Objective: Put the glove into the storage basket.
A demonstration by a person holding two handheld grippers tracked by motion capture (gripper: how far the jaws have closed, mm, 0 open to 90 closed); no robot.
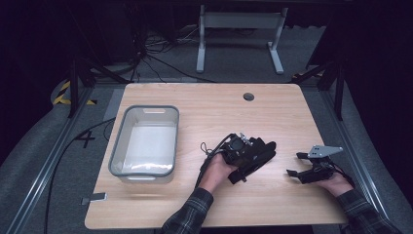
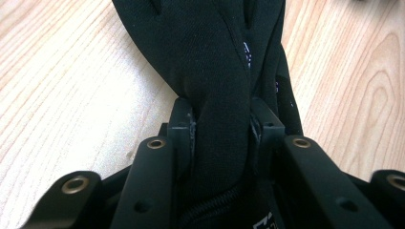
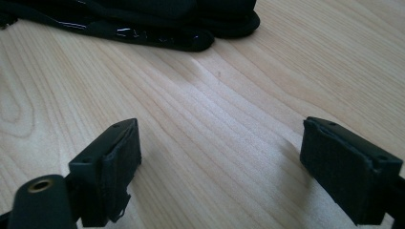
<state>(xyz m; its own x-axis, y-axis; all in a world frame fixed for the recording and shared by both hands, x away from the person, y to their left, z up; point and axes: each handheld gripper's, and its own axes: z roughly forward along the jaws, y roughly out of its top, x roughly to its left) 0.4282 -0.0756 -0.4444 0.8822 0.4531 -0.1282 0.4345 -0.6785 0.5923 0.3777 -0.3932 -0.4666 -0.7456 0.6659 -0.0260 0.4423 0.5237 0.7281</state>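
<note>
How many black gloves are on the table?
1 that I can tell: a black fabric glove lies right of the grey plastic bin, pinched in the left gripper. Another could hide beneath it.

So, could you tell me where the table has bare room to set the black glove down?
Bare wood runs along the far edge of the table around the round hole, and between the grey bin and the left gripper. It is crowded at the near right: there that gripper grips the black glove, with the open right gripper close beside it.
</note>
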